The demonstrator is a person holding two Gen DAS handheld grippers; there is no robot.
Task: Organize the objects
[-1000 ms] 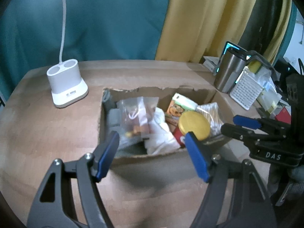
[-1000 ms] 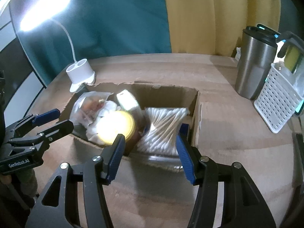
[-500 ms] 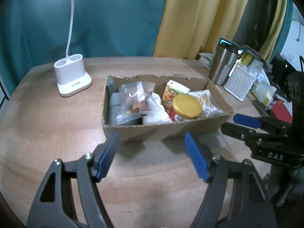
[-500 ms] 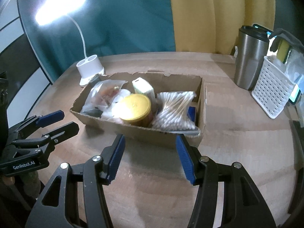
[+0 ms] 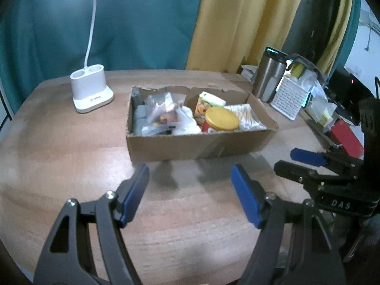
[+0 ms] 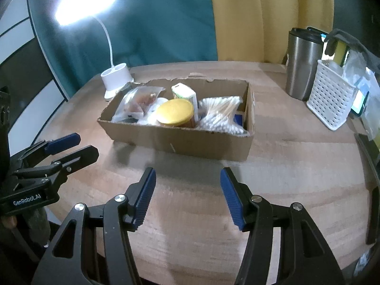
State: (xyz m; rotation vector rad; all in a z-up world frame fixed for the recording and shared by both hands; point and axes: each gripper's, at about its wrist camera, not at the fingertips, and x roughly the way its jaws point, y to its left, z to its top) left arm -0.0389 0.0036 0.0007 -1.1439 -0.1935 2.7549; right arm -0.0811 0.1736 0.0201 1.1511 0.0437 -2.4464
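Note:
An open cardboard box (image 5: 194,146) (image 6: 190,142) stands mid-table. It holds clear plastic bags (image 5: 163,111), a small carton (image 5: 209,102) (image 6: 184,92), a jar with a yellow lid (image 5: 222,118) (image 6: 175,110) and a pack of cotton swabs (image 5: 247,116) (image 6: 220,116). My left gripper (image 5: 190,180) is open and empty, just in front of the box; it also shows in the right wrist view (image 6: 71,147). My right gripper (image 6: 187,182) is open and empty, in front of the box; it also shows in the left wrist view (image 5: 296,159).
A white lamp base (image 5: 91,91) (image 6: 116,80) stands left of the box. A steel tumbler (image 5: 270,78) (image 6: 302,64) and a white perforated basket (image 5: 291,98) (image 6: 330,95) stand at the right, with clutter beyond. The wooden table (image 5: 59,154) curves off at left.
Both grippers have pulled back from over the box toward the near side of the table. The box and its contents look farther away. Both stay open.

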